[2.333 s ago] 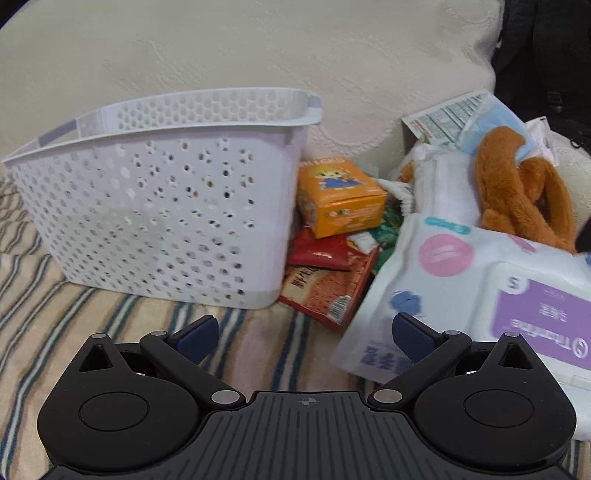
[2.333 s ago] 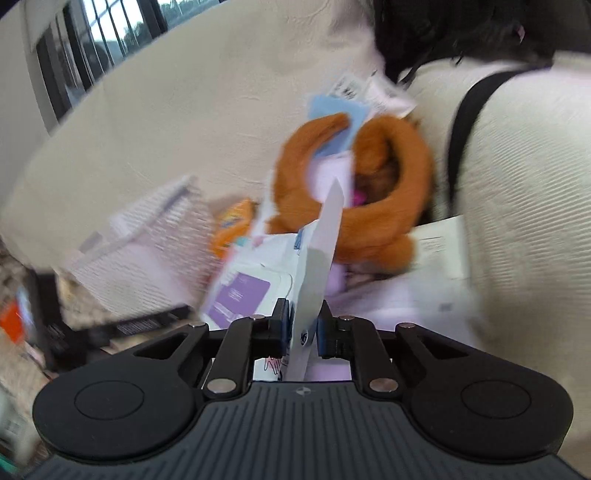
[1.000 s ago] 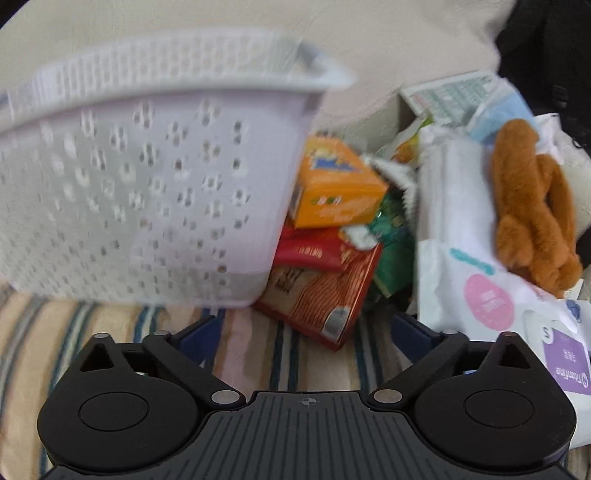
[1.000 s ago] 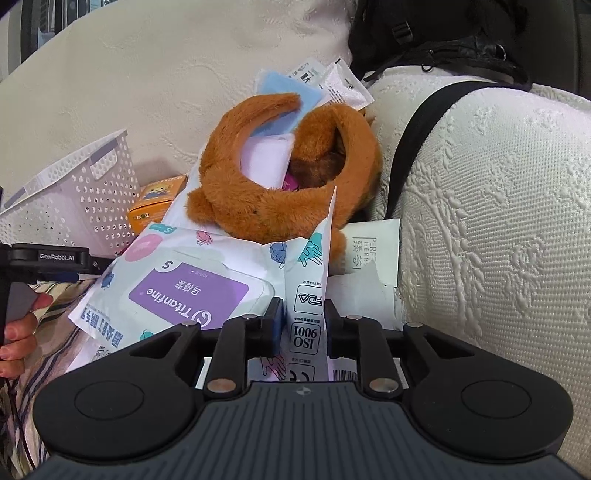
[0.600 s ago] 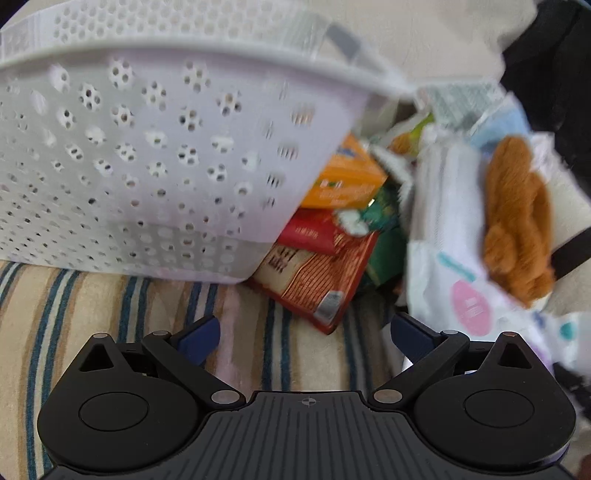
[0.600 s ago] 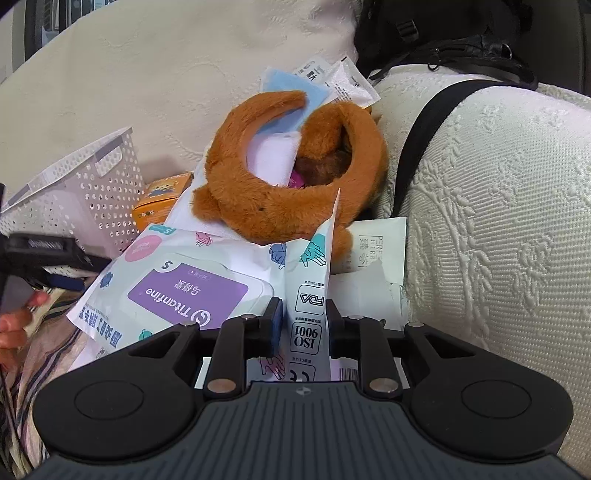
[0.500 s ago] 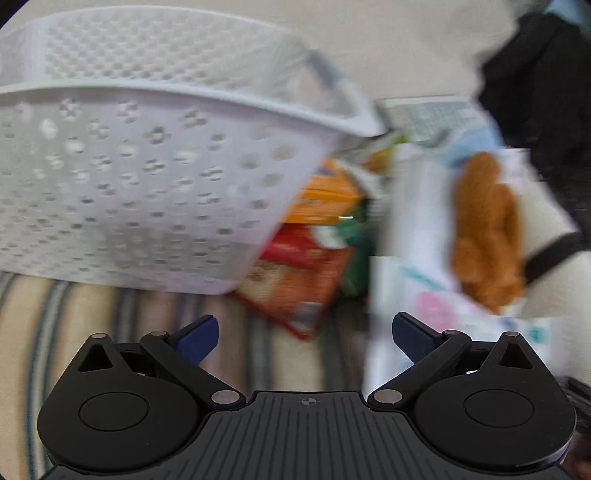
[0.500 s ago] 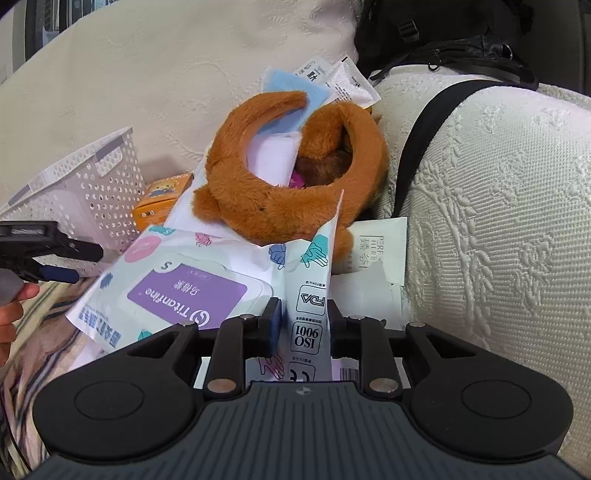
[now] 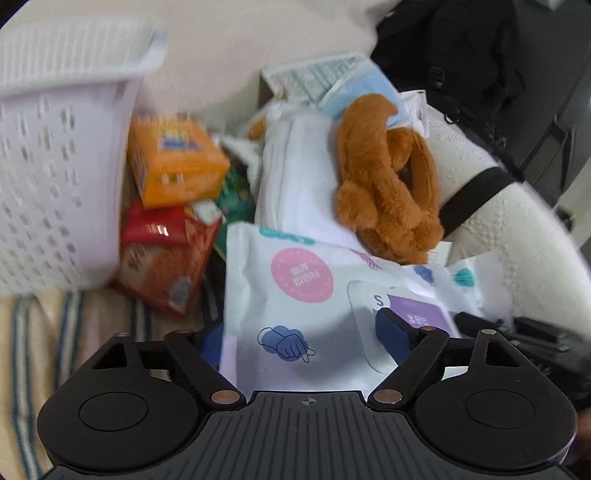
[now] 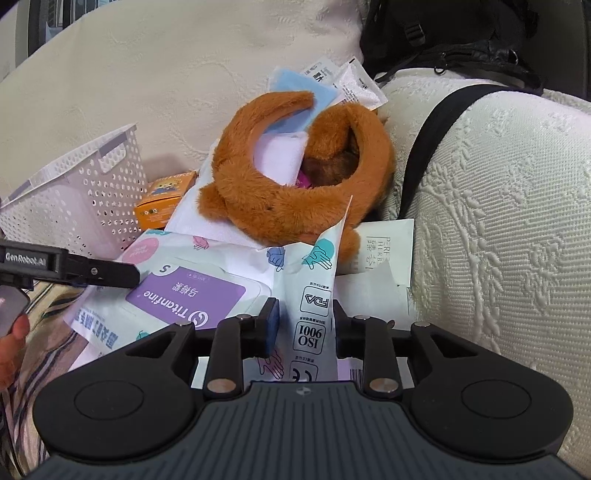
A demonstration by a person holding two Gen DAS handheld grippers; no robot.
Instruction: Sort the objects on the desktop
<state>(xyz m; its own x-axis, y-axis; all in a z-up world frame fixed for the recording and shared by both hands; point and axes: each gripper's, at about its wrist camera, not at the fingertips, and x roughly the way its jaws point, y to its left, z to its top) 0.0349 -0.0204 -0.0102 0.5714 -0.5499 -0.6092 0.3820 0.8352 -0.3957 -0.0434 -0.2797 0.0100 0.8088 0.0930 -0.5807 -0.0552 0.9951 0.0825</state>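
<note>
A white wet-wipes pack (image 9: pixel 303 295) with a purple label lies on the striped cloth. My left gripper (image 9: pixel 299 332) straddles its near corner. Its jaws are closing with the pack between them, one pad (image 9: pixel 393 334) over the label and the other at the pack's left edge. In the right wrist view one left-gripper finger (image 10: pixel 107 275) rests by the label. My right gripper (image 10: pixel 304 325) is opening around the pack's upright end flap (image 10: pixel 314 306), with a gap beside the left pad. The white perforated basket (image 9: pixel 55 166) stands at the left.
A brown plush headband (image 10: pixel 295 199) lies on white packs behind the wipes. An orange box (image 9: pixel 173 162) and red snack packets (image 9: pixel 162 258) sit beside the basket. A cream cushion (image 10: pixel 498 184) with a black strap rises on the right, a black bag (image 10: pixel 461 33) behind it. A person's hand (image 10: pixel 11 343) shows at the left edge.
My left gripper swung right from the basket onto the wipes pack and its jaws narrowed. My right gripper stayed in place while its jaws widened off the flap.
</note>
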